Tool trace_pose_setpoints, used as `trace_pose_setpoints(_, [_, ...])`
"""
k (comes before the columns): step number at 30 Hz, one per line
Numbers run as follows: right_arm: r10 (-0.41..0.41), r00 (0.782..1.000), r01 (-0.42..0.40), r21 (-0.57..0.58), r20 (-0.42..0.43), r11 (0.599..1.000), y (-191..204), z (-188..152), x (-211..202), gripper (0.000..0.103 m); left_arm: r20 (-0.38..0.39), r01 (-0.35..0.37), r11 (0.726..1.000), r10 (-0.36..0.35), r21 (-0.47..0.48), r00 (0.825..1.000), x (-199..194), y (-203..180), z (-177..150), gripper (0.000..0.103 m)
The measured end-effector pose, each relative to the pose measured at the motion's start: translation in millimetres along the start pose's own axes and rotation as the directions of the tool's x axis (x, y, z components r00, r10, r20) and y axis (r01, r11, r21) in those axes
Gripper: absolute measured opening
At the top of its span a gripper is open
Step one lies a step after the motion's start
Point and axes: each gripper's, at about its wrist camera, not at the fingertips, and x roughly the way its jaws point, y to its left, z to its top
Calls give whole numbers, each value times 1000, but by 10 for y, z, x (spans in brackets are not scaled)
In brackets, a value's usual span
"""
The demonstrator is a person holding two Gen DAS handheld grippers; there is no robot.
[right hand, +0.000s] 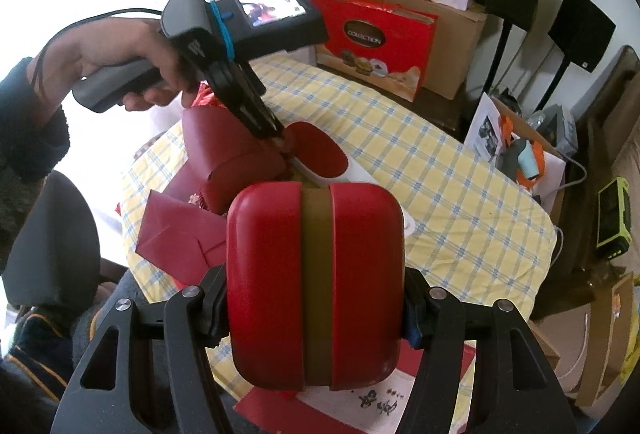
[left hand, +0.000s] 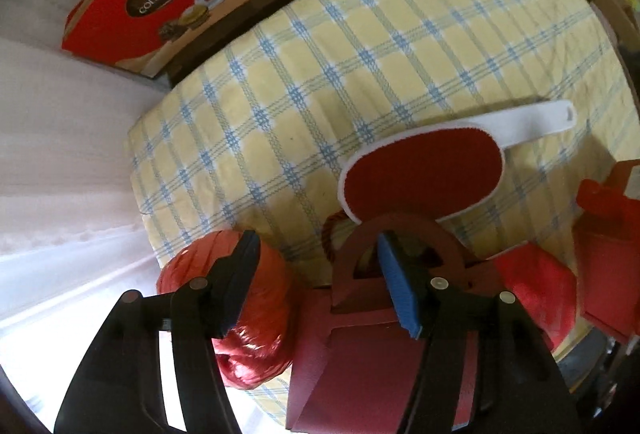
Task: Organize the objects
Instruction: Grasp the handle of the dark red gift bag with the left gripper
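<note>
In the left wrist view my left gripper (left hand: 320,286) is open above a dark red gift box (left hand: 372,362) with an arched handle. Its right pad sits at the handle opening, and its left pad is over a red raffia ball (left hand: 256,330); nothing is pressed between the pads. A red lint brush (left hand: 384,174) with a white handle lies just beyond on the checked cloth (left hand: 320,54). My right gripper (right hand: 316,314) is shut on a red case with an olive band (right hand: 316,286), held above the table. The right wrist view shows a hand holding the left gripper (right hand: 280,140) pointed down at the gift box (right hand: 232,154).
A second raffia ball (left hand: 536,294) lies to the right of the box. Red envelopes (right hand: 180,234) lie at the table's near left. A red "Collection" gift bag (right hand: 372,38) and cartons stand behind the table. A grey chair (right hand: 52,234) is at the left, with clutter on the floor at the right.
</note>
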Motion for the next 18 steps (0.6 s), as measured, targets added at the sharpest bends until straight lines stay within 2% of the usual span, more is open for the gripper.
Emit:
trace_pose_setpoints(2, [5, 1000, -5, 1, -4, 1000, -6, 0, 40, 64, 3, -2, 1000, 2, -4, 1000, 5, -9, 1, 57])
trace_pose_setpoints(4, [11, 1000, -11, 0, -8, 1000, 0, 1, 88, 64, 1, 19, 1000, -19, -8, 1000, 1, -2, 2, 52])
trace_pose_setpoints(5, [13, 1000, -13, -1, -6, 1000, 0, 1, 98, 64, -3, 45, 999, -45, -12, 999, 5, 7, -2, 39])
trace_pose_setpoints(6, [14, 1000, -14, -1, -5, 1000, -1, 0, 104, 64, -10, 102, 995, -102, -20, 995, 6, 16, -3, 19])
trace_pose_setpoints(7, [14, 1000, -14, 0, -4, 1000, -1, 1, 107, 64, -15, 132, 991, -132, -10, 991, 3, -4, 0, 19])
trace_pose_setpoints(10, [15, 1000, -15, 1, -4, 1000, -4, 5, 111, 64, -4, 93, 995, -93, 16, 996, -25, -66, -16, 18])
trace_pose_setpoints(11, [14, 1000, -14, 0, -4, 1000, -3, 6, 110, 64, 4, 87, 996, -87, 16, 996, -48, -74, -13, 15])
trace_pose_setpoints(12, [12, 1000, -12, 0, -3, 1000, 0, 5, 109, 64, 23, 82, 997, -82, 13, 996, -86, -68, -24, 2])
trace_pose_setpoints(13, [12, 1000, -12, -1, -2, 1000, 3, 5, 108, 64, 56, 73, 997, -73, 5, 996, -150, -44, -38, 0])
trace_pose_setpoints(18, [9, 1000, -9, 7, 3, 1000, 7, -13, 75, 64, 142, 153, 988, -153, 11, 978, -438, -19, -183, 0])
